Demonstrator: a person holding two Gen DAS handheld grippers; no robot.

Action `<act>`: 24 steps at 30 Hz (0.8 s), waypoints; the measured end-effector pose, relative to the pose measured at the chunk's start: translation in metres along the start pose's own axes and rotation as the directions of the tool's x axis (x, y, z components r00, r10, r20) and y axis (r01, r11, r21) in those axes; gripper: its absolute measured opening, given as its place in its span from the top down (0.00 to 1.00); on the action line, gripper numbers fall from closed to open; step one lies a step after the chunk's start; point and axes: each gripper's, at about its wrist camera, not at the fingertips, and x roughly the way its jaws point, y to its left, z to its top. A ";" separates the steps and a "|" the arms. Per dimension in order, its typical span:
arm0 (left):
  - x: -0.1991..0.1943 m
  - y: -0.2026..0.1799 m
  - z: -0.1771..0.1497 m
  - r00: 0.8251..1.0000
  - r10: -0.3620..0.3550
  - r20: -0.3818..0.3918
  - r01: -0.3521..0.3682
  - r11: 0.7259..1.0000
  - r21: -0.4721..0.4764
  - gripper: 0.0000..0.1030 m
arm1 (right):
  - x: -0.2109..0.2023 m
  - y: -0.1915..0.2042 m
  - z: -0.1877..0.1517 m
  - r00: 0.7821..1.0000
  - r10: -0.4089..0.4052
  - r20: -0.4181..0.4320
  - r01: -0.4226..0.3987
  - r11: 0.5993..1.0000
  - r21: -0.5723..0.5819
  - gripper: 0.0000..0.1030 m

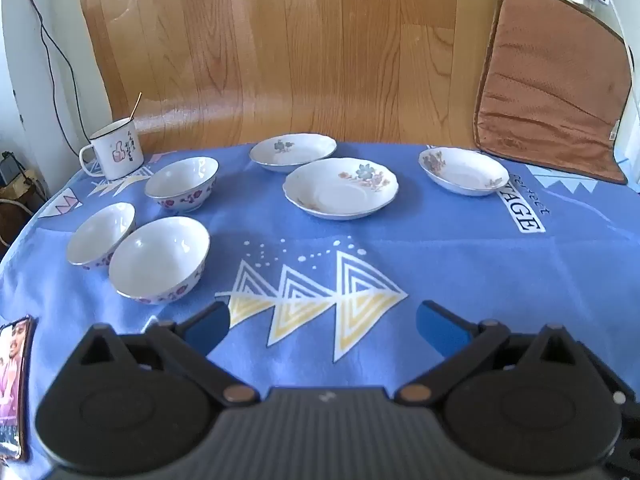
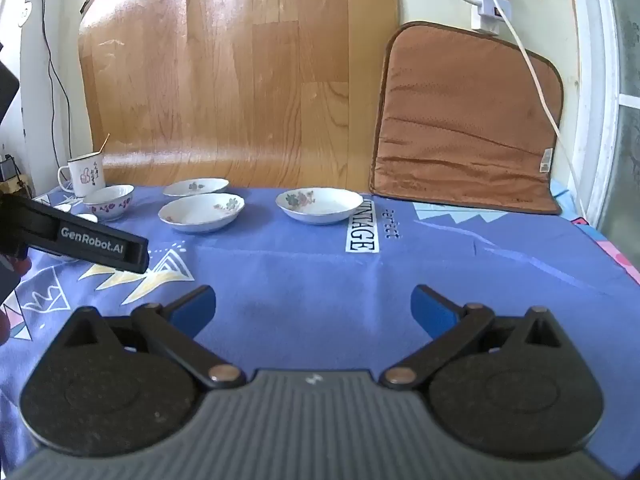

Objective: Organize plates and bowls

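Three white floral bowls stand at the left of the blue cloth: a near bowl, a left bowl touching it, and a far bowl. Three white floral plates lie further back: a far plate, a middle plate and a right plate. My left gripper is open and empty above the cloth, short of the bowls. My right gripper is open and empty over bare cloth. The left gripper's black finger shows at the left of the right wrist view.
A white enamel mug with a stick in it stands at the far left. A phone lies at the near left edge. A brown cushion and a wooden board lean against the back wall.
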 end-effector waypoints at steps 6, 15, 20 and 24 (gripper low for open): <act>0.000 0.000 -0.003 1.000 0.001 0.007 -0.001 1.000 0.005 0.00 | 0.001 0.000 0.000 1.000 0.005 -0.009 -0.005 1.000 0.011 0.00; 0.007 0.001 -0.008 1.000 -0.005 -0.023 0.005 1.000 -0.004 0.00 | 0.000 0.001 0.002 1.000 0.005 -0.010 -0.005 1.000 0.008 0.00; 0.008 0.003 -0.012 1.000 -0.022 -0.022 0.022 1.000 -0.006 0.00 | 0.005 -0.001 0.000 0.999 0.014 -0.032 -0.013 1.000 0.022 0.00; 0.007 0.006 -0.018 1.000 -0.023 0.000 0.023 1.000 -0.019 0.00 | 0.009 -0.007 0.000 0.998 0.008 -0.065 -0.003 0.998 0.064 0.00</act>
